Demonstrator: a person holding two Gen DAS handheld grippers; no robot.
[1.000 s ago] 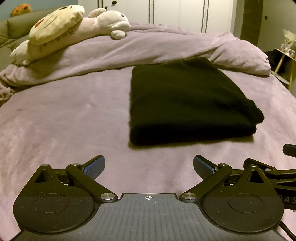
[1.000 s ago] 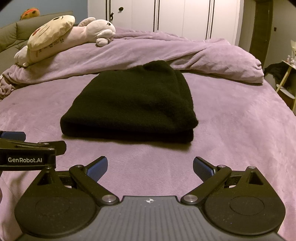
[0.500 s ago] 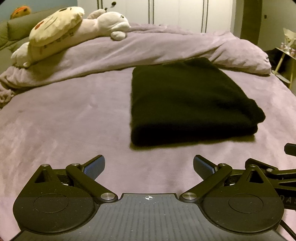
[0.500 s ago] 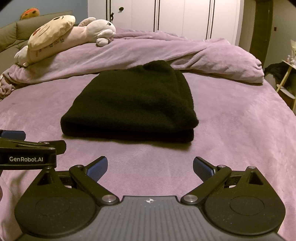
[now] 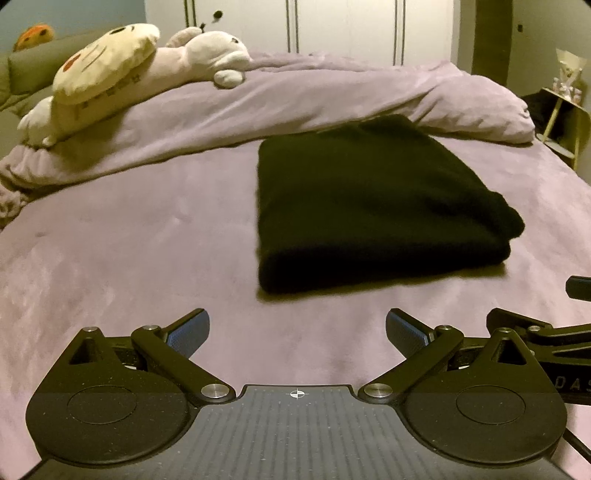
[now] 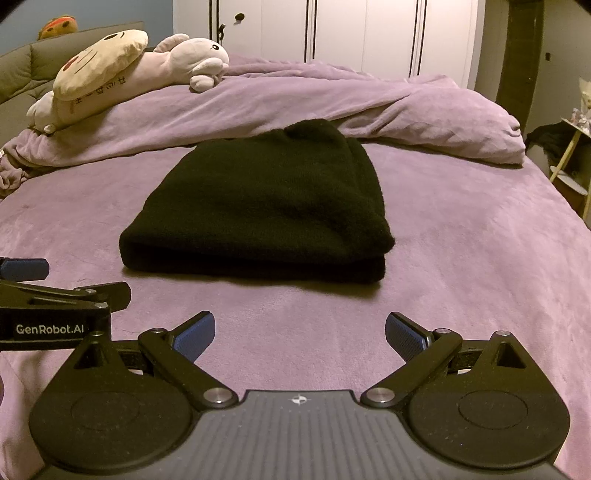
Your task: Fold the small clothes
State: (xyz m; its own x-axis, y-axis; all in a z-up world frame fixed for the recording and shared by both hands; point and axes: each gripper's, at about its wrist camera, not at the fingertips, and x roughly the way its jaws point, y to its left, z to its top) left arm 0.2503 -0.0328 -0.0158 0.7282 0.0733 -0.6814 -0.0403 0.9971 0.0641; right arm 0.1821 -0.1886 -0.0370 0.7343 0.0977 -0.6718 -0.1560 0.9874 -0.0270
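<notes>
A black knitted beanie lies flat and folded over on the purple bed cover. My left gripper is open, hovering short of the beanie's near left corner with nothing between its blue pads. My right gripper is open too, in front of the beanie's near folded edge, empty. Each gripper shows at the edge of the other's view: the right gripper's body and the left gripper's body.
A bunched purple duvet runs along the far side of the bed behind the beanie. Plush toys lie on it at far left. A white wardrobe stands behind; a small side table is at the right.
The left wrist view has shifted slightly, with the beanie sitting a touch lower and the picture blurred. The right gripper and the beanie have not visibly moved.
</notes>
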